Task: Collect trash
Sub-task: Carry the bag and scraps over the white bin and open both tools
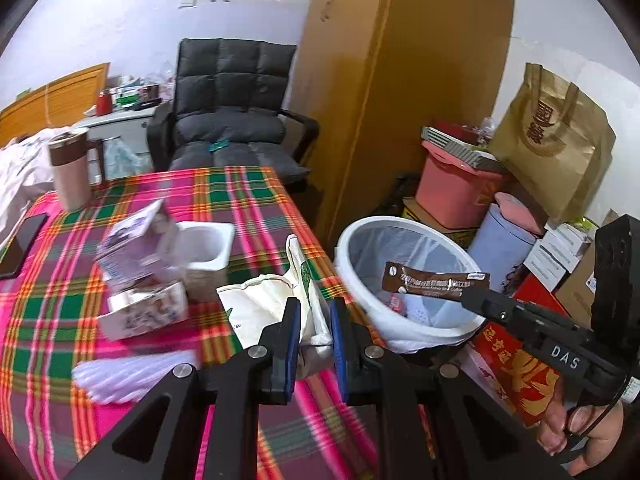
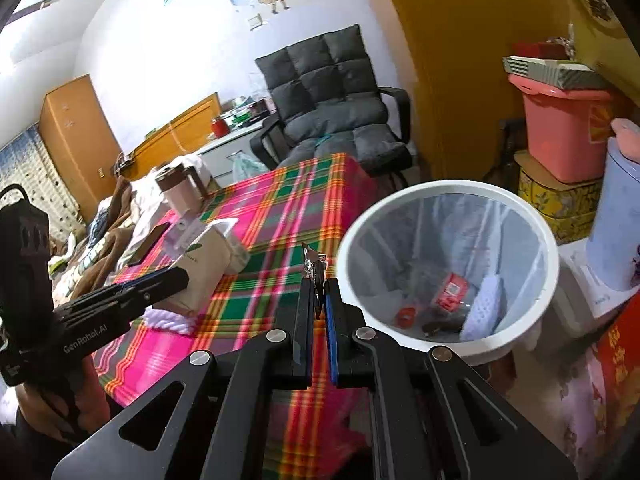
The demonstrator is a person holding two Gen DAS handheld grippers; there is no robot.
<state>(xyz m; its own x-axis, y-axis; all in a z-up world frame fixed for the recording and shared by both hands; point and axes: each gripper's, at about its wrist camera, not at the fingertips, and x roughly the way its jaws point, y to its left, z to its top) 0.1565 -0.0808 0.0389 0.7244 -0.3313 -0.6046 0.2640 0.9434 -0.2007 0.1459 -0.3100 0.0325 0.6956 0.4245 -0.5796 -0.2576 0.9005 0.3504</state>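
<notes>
With the right claw [image 2: 319, 300] clamped on the brown sachet [image 1: 436, 281] just over the white bin's [image 2: 532, 224] near rim, carry it past the rim before letting go — the left claw [image 1: 315, 322], pinching the cream paper bag [image 1: 264, 300] beside the bin, follows.

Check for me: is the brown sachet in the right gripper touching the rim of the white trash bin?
Apart. The left wrist view shows the brown sachet, pinched by the right gripper, hanging above the white trash bin opening, clear of the rim.
</notes>
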